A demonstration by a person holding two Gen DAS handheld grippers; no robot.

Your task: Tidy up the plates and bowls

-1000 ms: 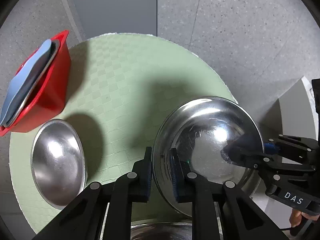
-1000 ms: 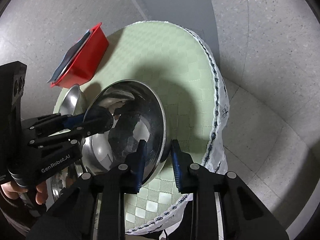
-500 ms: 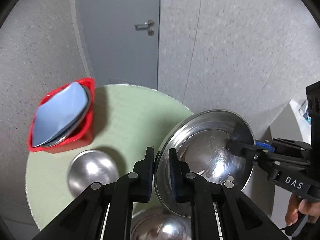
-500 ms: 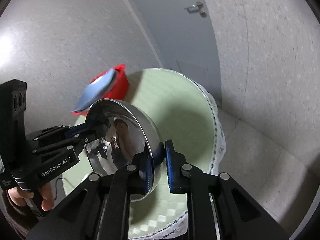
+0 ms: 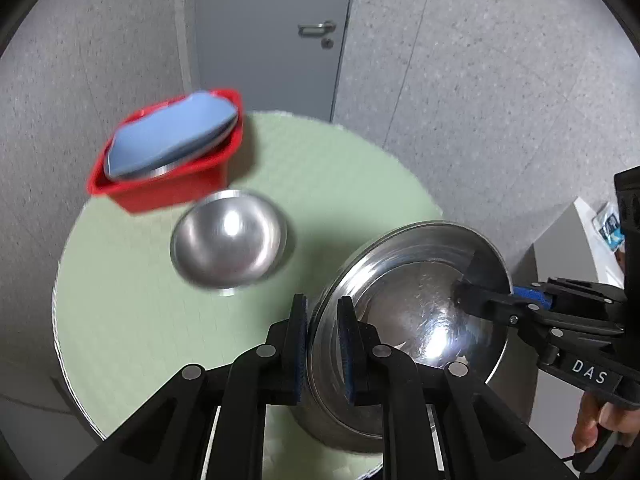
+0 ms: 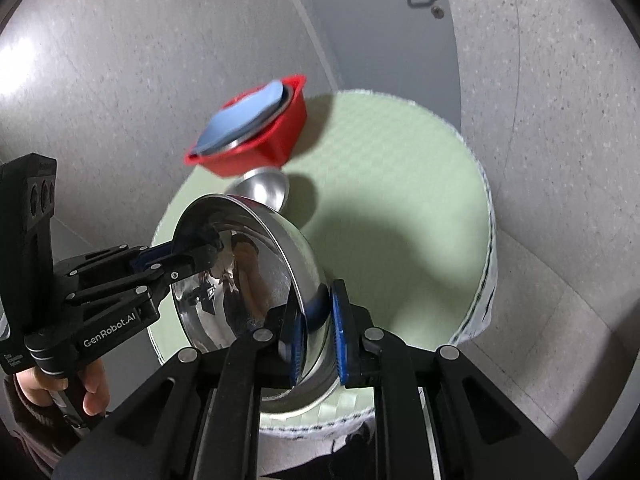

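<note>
A large steel bowl [image 5: 416, 312] is held tilted above the round green table [image 5: 328, 168]. My left gripper [image 5: 323, 340] is shut on its near rim, and my right gripper [image 6: 316, 328] is shut on the opposite rim; the bowl shows in the right wrist view [image 6: 240, 280] too. A smaller steel bowl [image 5: 228, 240] sits on the table, also in the right wrist view [image 6: 264, 190]. A red bin [image 5: 168, 184] at the far left holds a blue plate [image 5: 172, 140] over a steel one.
A grey door [image 5: 272, 32] and speckled walls stand behind the table. A white tablecloth edge [image 6: 486, 280] hangs off the table's right side. A white counter [image 5: 592, 232] shows at the right.
Both grippers have lifted the large bowl up off the table and tilted it. The views now look from higher, with the small bowl and red bin farther below.
</note>
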